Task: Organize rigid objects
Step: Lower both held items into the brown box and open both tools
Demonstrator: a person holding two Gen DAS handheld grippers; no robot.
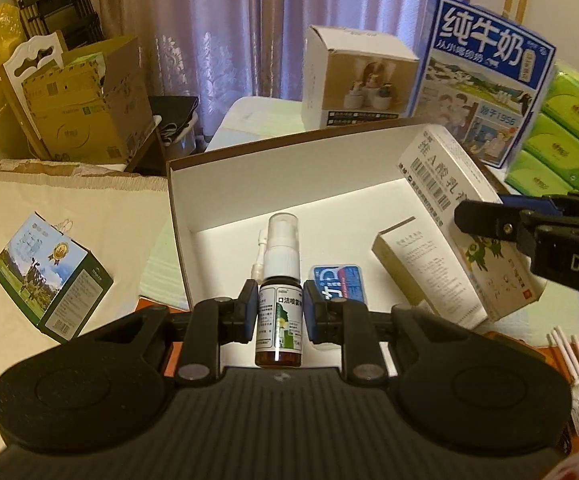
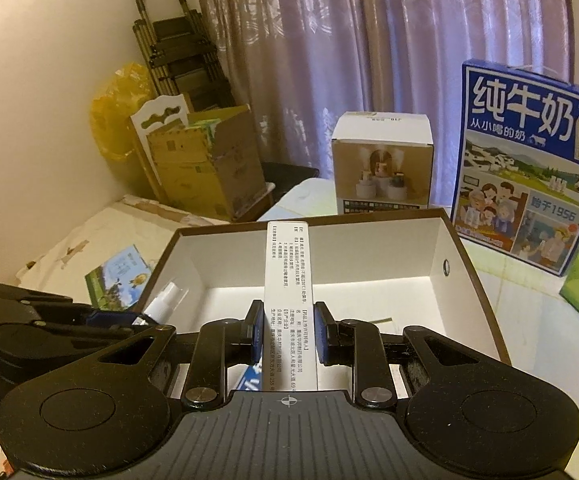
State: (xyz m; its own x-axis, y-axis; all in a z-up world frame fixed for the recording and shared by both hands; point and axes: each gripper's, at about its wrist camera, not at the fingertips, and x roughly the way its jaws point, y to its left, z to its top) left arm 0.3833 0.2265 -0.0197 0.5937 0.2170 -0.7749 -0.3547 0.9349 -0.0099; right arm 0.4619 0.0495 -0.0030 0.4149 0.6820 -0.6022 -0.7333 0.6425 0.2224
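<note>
Hanging over the open white box [image 1: 289,184], the left gripper [image 1: 277,312] clamps an upright spray bottle [image 1: 279,300] — the right gripper [image 2: 287,336] grasps a long carton [image 2: 287,280], pointing away over the same box.

Brown spray bottle [image 1: 278,312], white carton [image 2: 287,280], both held upright

Open white box [image 2: 441,248] — far half free

The left wrist camera is sitting just behind the left gripper [image 1: 279,310], looking steeply down into the box [image 1: 289,184] from close by. The right wrist camera is riding behind the right gripper [image 2: 289,332], facing the same box [image 2: 445,240] at a shallower tilt. Both are sharing the box, curtain [image 1: 257,20] and milk carton [image 1: 489,80] at 1 o'clock.
</note>
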